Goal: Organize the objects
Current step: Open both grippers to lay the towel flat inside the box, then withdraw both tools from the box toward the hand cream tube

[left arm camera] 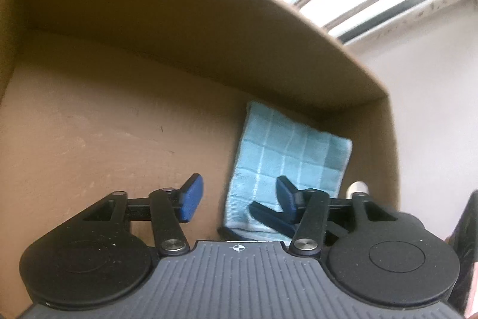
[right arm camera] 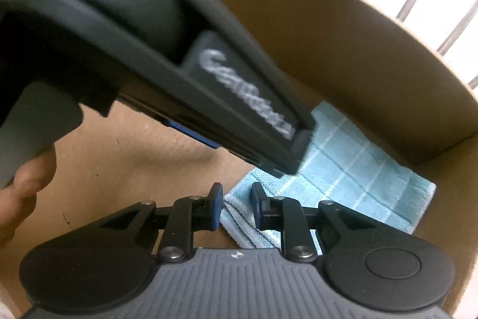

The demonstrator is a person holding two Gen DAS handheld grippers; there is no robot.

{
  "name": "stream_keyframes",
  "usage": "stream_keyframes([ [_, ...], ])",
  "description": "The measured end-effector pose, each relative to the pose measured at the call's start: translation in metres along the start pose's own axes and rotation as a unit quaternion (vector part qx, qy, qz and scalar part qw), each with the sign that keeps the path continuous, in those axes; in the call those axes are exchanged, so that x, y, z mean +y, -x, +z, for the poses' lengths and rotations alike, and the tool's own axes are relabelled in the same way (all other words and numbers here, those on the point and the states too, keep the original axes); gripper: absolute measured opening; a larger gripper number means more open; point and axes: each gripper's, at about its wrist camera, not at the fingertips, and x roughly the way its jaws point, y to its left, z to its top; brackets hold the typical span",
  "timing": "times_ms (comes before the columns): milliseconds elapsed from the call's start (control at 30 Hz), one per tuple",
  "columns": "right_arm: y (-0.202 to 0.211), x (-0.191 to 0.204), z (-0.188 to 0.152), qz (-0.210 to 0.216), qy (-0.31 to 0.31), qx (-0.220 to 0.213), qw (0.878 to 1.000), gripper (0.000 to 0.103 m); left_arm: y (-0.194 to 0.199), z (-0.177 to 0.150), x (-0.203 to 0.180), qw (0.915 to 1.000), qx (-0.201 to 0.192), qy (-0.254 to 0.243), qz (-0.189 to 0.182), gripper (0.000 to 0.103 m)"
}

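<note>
A folded light blue cloth with a pale grid of white lines lay flat on the floor of an open brown cardboard box. It sat in the box's far right corner, one short edge close against the back wall and one long side near the right wall. From the right wrist view the same cloth appeared as a neat rectangle of several stacked layers, its folded edges showing as thin pale bands along the near end. The rest of the box floor to its left was plain cardboard, lightly scuffed.
</note>
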Motion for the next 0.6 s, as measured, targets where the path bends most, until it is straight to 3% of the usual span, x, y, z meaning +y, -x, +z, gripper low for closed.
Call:
stream_keyframes([
  [67,0.014,-0.002,-0.004,0.004,-0.007,-0.012,1.0,0.045,0.015,-0.005,-0.004,0.9998,-0.016,-0.005,-0.005,0.068],
  [100,0.027,-0.003,-0.008,0.004,-0.01,-0.028,1.0,0.059,0.023,-0.008,-0.007,0.9996,-0.026,-0.006,-0.01,0.068],
  [167,0.054,0.0,-0.018,0.003,-0.001,-0.061,0.998,0.069,0.042,-0.014,-0.012,0.999,-0.039,-0.009,-0.021,0.071],
  [267,0.103,0.003,-0.044,0.001,-0.009,-0.118,0.993,0.074,0.074,-0.028,-0.02,0.9971,-0.057,-0.021,-0.045,0.081],
  [367,0.147,0.006,-0.078,0.012,-0.035,-0.18,0.983,0.089,0.109,-0.047,-0.031,0.9936,-0.077,-0.052,-0.064,0.096],
  [500,0.198,0.024,-0.119,0.02,-0.063,-0.284,0.957,0.103,0.154,-0.079,-0.042,0.9843,-0.101,-0.11,-0.095,0.101],
  [600,0.223,0.041,-0.16,0.021,-0.095,-0.363,0.927,0.103,0.183,-0.111,-0.046,0.9718,-0.13,-0.164,-0.108,0.103],
])
